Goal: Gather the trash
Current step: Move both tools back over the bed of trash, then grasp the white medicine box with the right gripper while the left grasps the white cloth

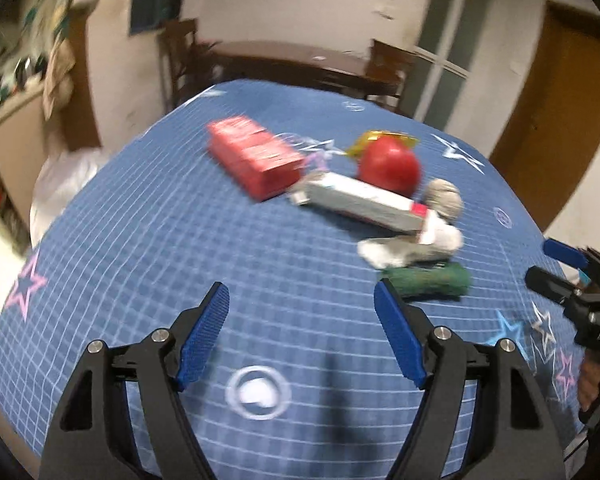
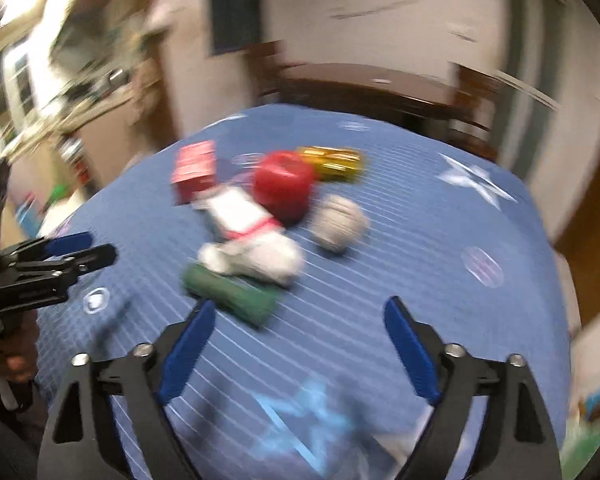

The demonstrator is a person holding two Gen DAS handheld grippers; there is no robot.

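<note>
Both claws released, empty: left claw (image 1: 302,334), right claw (image 2: 298,342). Green roll (image 2: 230,294) just ahead of right claw on bench (image 2: 440,240).

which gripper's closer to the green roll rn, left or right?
Right. The right gripper is open with the green roll just ahead of its left fingertip. The left gripper is open too, with the roll off beyond its right fingertip.

Motion smeared my right view; the red box (image 2: 193,168) print was unreadable. The apple (image 1: 389,166) hid most of the gold wrapper (image 1: 380,138) behind it.
</note>
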